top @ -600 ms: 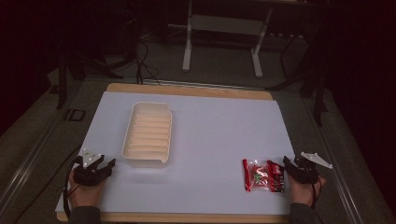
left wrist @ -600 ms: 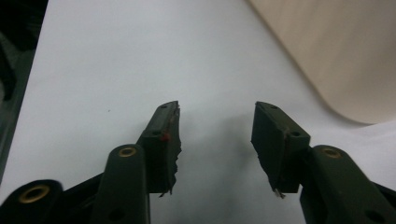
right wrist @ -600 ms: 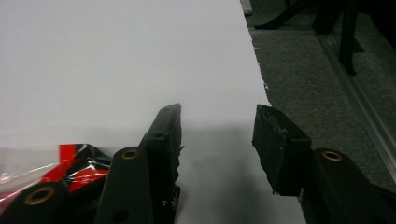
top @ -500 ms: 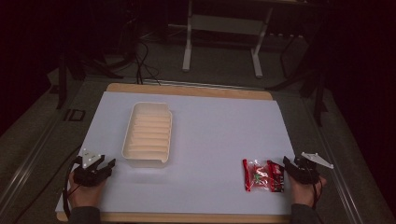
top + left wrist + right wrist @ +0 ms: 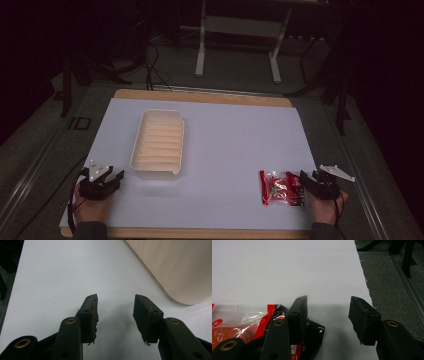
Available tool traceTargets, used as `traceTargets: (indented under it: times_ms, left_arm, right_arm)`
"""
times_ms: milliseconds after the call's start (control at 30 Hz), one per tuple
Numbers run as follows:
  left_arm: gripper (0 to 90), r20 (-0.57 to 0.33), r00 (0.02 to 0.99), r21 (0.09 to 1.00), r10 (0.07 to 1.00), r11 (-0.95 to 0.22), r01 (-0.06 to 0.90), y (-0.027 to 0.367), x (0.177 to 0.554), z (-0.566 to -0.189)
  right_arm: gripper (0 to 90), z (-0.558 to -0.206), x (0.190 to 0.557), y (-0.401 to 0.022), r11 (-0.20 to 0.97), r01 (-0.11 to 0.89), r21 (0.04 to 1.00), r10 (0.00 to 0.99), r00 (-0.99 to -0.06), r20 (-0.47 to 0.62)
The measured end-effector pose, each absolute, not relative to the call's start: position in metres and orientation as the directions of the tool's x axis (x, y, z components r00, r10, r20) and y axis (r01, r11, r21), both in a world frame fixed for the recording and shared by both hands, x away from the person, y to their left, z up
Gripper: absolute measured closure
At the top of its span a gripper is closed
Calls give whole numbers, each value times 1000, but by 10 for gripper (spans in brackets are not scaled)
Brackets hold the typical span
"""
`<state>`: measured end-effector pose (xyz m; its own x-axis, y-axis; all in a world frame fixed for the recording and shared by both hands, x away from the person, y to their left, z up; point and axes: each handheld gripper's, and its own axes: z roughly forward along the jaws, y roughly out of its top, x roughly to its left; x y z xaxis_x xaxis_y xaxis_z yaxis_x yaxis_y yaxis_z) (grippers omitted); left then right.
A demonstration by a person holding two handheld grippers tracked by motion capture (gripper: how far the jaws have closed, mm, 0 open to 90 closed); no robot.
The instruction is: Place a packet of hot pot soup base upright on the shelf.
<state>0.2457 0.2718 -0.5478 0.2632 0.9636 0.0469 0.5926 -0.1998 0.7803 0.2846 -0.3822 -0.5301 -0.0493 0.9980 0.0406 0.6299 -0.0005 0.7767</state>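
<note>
A red and clear snack packet [image 5: 281, 187] lies flat on the white sheet near the front right; its dark end [image 5: 312, 333] shows under the left jaw in the right gripper view. My right gripper [image 5: 309, 181] rests just right of the packet, open, with bare sheet between its jaws [image 5: 328, 311]. A cream ribbed tray [image 5: 158, 143] stands left of centre, empty. My left gripper [image 5: 114, 179] sits at the front left, a little left of the tray's near corner [image 5: 180, 270], open on nothing [image 5: 115, 307].
The white sheet [image 5: 225, 145] covers a wooden tabletop [image 5: 200, 96]. Its right edge [image 5: 364, 277] runs close beside my right gripper, with grey floor beyond. Metal stand legs [image 5: 237, 45] rise behind the table.
</note>
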Motion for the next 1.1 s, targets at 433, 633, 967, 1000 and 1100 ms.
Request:
traceTargets:
  times_ms: [433, 633, 967, 1000, 1100]
  left_arm:
    - [547, 29, 261, 783, 965, -184, 594, 274, 246, -548]
    - [548, 27, 260, 784, 965, -182, 593, 274, 246, -548]
    - [548, 29, 261, 784, 965, -184, 593, 274, 246, -548]
    - [548, 29, 261, 784, 965, -184, 593, 274, 246, -548]
    - [548, 29, 260, 784, 965, -184, 593, 274, 246, -548]
  right_arm:
    - [481, -529, 282, -377, 11, 641, 768, 997, -66, 41]
    - [477, -528, 279, -376, 9, 643, 766, 996, -70, 47]
    - [473, -526, 274, -371, 12, 652, 758, 994, -89, 61]
    - [472, -526, 274, -371, 14, 654, 757, 994, -92, 61]
    - [470, -526, 272, -370, 12, 658, 753, 993, -94, 66]
